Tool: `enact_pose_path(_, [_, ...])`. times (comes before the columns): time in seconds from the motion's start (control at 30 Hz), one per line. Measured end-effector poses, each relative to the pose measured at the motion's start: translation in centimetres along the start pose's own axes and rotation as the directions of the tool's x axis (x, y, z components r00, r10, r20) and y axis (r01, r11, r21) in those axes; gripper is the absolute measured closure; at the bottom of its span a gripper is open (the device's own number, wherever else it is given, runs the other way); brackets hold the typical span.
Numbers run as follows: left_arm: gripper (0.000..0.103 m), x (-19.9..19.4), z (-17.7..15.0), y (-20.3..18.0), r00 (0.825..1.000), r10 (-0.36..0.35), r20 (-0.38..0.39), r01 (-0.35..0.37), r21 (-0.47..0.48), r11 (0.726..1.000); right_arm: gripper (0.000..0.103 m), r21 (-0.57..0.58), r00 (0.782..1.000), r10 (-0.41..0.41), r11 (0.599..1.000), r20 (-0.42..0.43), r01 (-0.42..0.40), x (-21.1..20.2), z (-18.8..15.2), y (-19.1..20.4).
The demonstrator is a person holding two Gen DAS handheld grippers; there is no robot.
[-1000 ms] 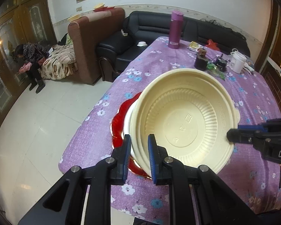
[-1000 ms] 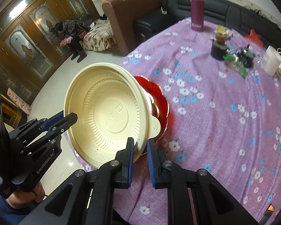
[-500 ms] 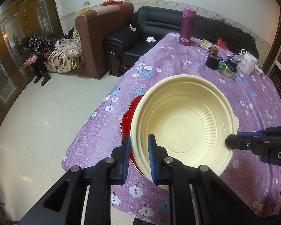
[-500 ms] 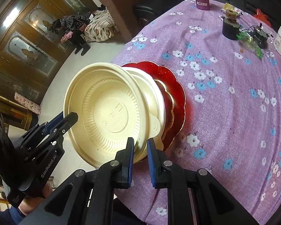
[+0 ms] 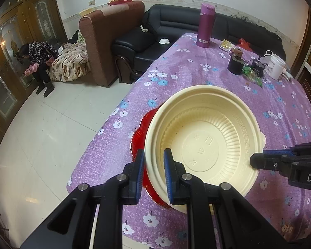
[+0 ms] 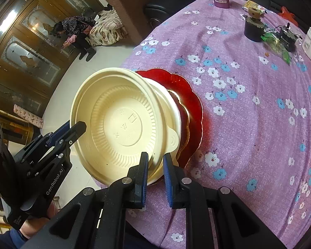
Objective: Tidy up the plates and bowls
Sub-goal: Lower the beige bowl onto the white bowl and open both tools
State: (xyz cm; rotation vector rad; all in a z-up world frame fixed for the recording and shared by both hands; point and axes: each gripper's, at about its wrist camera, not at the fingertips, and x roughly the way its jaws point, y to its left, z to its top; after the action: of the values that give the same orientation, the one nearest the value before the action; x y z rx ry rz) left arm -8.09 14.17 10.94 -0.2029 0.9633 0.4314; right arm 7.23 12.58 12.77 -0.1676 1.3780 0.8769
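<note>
**Both tongs clamped on the rim of a cream bowl over the red plate**

The table [image 5: 197,66], under a purple flowered cloth, fills most of both views; its far right edge is cut off by the lens rim. Behind it a black sofa [image 5: 176,27] and a brown armchair [image 5: 105,41] stand against the wall, and a person [image 5: 39,62] sits bent forward by the wooden cabinets, too small to read further.

The cream bowl [image 5: 203,143] is the largest thing on the table side, held tilted with its ribbed inside facing the cameras. A second cream bowl seems nested under it, though how many are stacked cannot be told. The red plate [image 6: 188,95] lies beneath, mostly hidden by the bowl; only its scalloped edge shows, near the table's front-left edge.

The left gripper [image 5: 154,176] is closed on the bowl's near rim, one pad inside and one outside. The right gripper [image 6: 156,176] pinches the opposite rim the same way.

Farther back stand a magenta flask [image 5: 205,29], a white pot [image 5: 276,66] and a dark jar [image 5: 236,64]; the clutter between them is hard to make out.
</note>
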Motion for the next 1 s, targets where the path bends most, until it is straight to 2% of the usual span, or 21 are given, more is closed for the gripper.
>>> enact_pose_path(1.0, [0.086, 1.0, 0.4, -0.2, 0.999, 0.04, 0.001, -0.04, 0.043, 0.998, 0.083, -0.058, 0.998, -0.046, 0.997, 0.032, 0.047, 0.3, 0.6, 1.1])
